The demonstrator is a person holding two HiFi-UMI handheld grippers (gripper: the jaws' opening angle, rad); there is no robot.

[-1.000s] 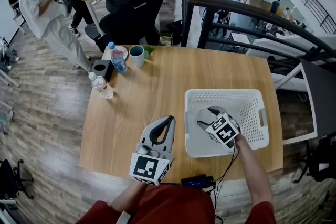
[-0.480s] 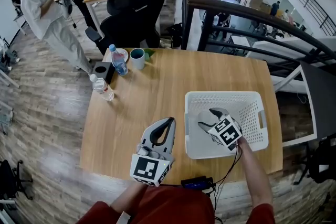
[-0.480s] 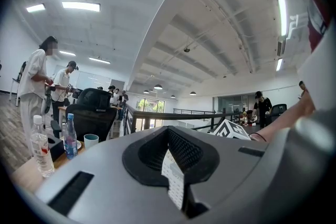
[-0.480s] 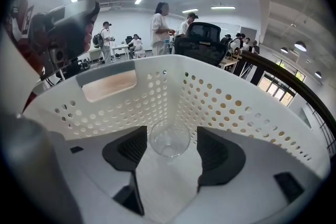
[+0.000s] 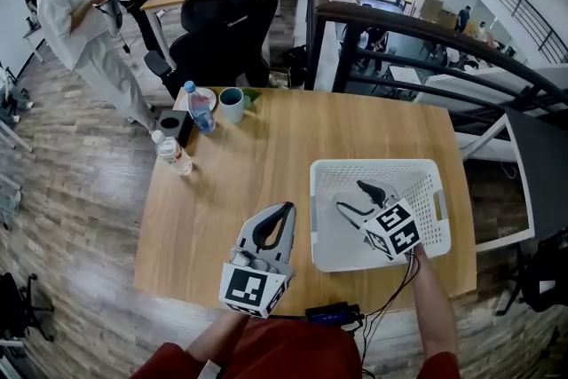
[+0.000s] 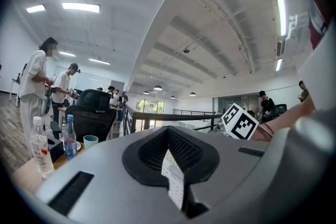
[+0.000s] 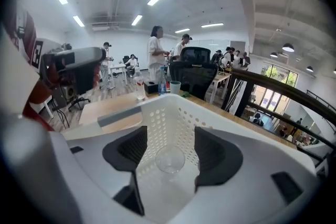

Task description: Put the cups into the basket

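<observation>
A white perforated basket (image 5: 373, 162) stands on the wooden table (image 5: 257, 164) at the near right. My right gripper (image 5: 351, 193) hangs open inside it. In the right gripper view a clear glass cup (image 7: 169, 159) rests on the floor of the basket (image 7: 157, 113), just beyond the jaws of the right gripper (image 7: 170, 134) and not touched by them. A teal cup (image 5: 232, 99) stands upright at the far left of the table, also seen as a teal cup (image 6: 90, 141) from the left. My left gripper (image 5: 285, 209) is shut and empty, left of the basket.
Two water bottles (image 5: 200, 106) (image 5: 170, 151), a black box (image 5: 169, 118) and a small plate stand near the teal cup. A black device (image 5: 333, 311) with cables lies at the near edge. An office chair (image 5: 222, 22) and two people (image 5: 80, 40) are beyond the table.
My right gripper has drawn back a little toward the near right inside the basket, jaws still open. The left gripper has stayed put.
</observation>
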